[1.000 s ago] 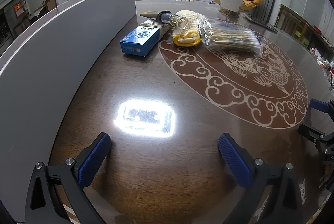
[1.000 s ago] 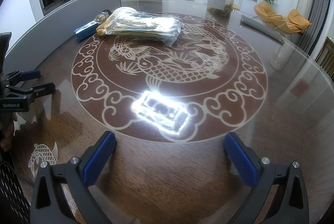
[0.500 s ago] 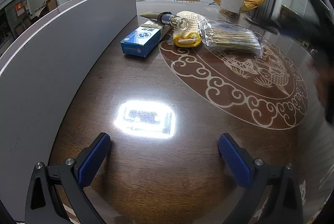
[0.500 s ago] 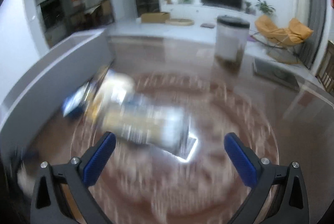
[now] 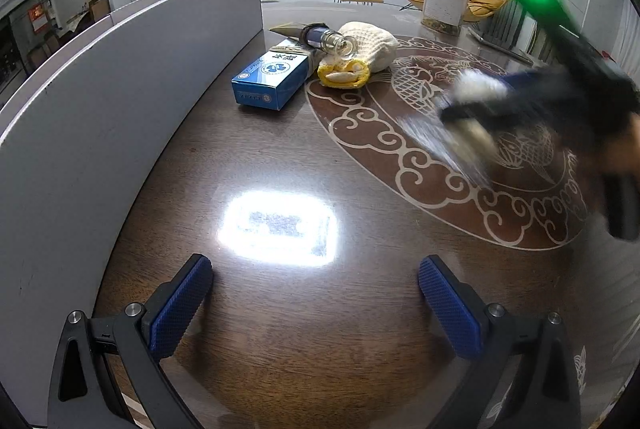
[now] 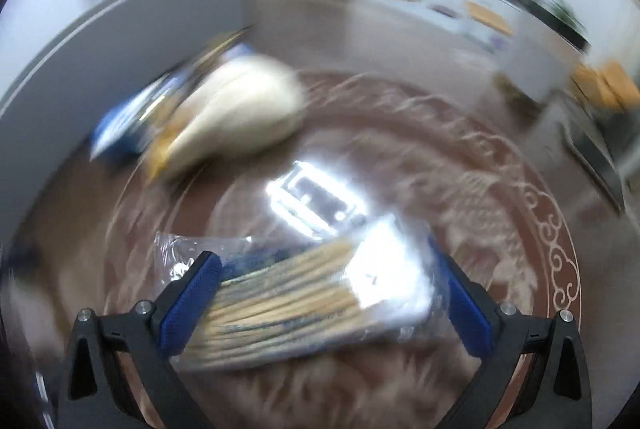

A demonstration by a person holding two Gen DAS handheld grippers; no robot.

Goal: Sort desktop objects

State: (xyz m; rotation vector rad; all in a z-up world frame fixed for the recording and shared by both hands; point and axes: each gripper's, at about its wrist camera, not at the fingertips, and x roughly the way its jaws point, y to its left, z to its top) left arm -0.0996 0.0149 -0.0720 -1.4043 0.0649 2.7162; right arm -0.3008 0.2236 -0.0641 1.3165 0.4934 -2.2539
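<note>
My left gripper [image 5: 316, 305] hovers open over the dark table [image 5: 248, 157], nothing between its fingers. Far ahead lie a blue box [image 5: 272, 79], a white knit glove with a yellow cuff [image 5: 360, 57] and a small glass bottle [image 5: 324, 39] resting across them. My right gripper [image 6: 324, 289] is open, and a clear bag of wooden sticks [image 6: 304, 293] lies between its fingers. In the left wrist view the right gripper [image 5: 512, 105] is a dark blur over the blurred bag [image 5: 452, 137]. The right wrist view shows the glove [image 6: 244, 117] and box [image 6: 120, 125] smeared by motion.
A grey partition [image 5: 120, 101] runs along the table's left side, close to the box. A tall clear container with a dark lid [image 5: 444, 3] stands at the far edge. A person's hand [image 5: 624, 149] holds the right gripper at the right.
My right gripper swept forward across the table to the bag of sticks, which now sits between its fingers and lies nearer than before. The left gripper stayed still.
</note>
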